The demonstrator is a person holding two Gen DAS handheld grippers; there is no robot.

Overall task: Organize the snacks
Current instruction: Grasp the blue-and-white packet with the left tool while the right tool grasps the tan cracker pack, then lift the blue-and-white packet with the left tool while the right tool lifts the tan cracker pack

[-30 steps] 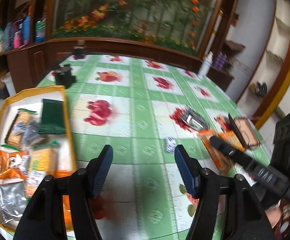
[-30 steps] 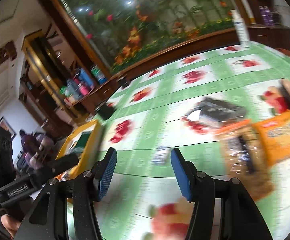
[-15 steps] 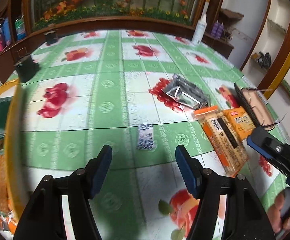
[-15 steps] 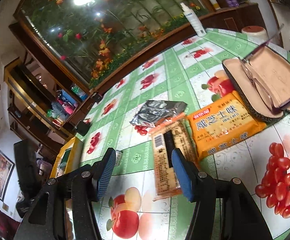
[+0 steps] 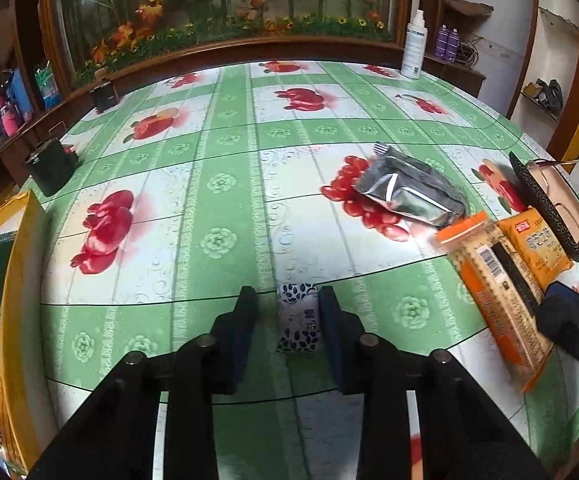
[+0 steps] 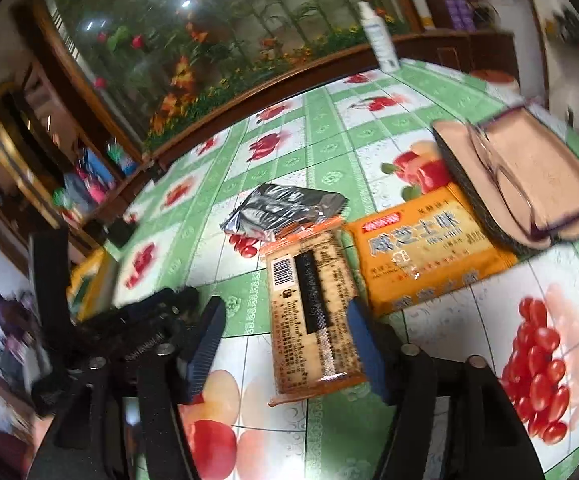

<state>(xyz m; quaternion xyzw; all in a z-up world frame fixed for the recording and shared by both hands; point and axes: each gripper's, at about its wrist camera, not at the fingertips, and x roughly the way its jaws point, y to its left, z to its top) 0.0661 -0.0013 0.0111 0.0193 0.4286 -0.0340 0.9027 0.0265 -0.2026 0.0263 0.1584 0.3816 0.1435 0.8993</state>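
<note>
Left tongs [image 5: 287, 324] straddling small packet [image 5: 299, 320], yellow tray [image 5: 21, 280] leftward

Both wrist cams low over table [image 5: 225, 184], share cracker pack [image 5: 497, 292].

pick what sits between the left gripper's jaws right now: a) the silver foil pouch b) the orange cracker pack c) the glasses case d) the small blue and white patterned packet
d: in the left wrist view the small blue and white patterned packet lies on the tablecloth between the jaws of the left gripper, which stand a little apart from it, while the silver foil pouch lies farther off to the right.
</note>
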